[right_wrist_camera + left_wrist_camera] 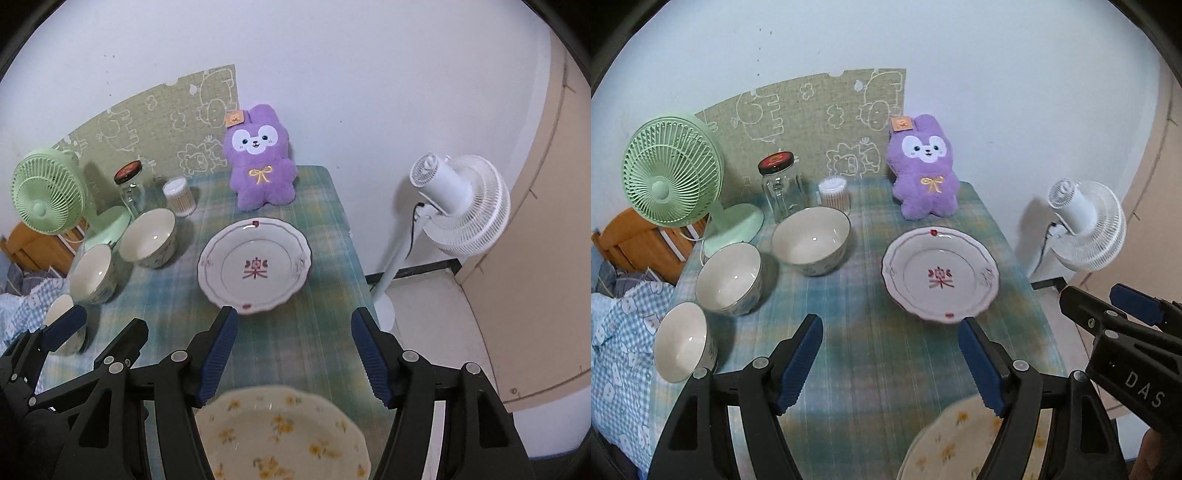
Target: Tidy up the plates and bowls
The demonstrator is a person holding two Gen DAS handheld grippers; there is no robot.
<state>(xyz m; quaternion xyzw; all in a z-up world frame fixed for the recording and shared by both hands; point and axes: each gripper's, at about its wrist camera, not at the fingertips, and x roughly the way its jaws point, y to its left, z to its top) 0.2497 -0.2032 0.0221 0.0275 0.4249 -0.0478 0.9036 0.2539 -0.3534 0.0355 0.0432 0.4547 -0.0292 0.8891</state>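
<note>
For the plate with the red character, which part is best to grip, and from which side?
Probably grip the scalloped near rim of the red-character plate, coming from the near table edge with the right gripper. The plate lies flat and shallow, and that raised rim faces the open jaws.

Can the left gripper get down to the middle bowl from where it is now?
Probably yes. The left gripper hangs open and empty above the table, and the middle bowl sits uncovered off to its left, apart from both neighbouring bowls, with nothing in between.

Left gripper (890, 354) open, empty, above checked tablecloth (849, 295); three bowls (729, 278) left, red-marked plate (940, 273) right.
</note>
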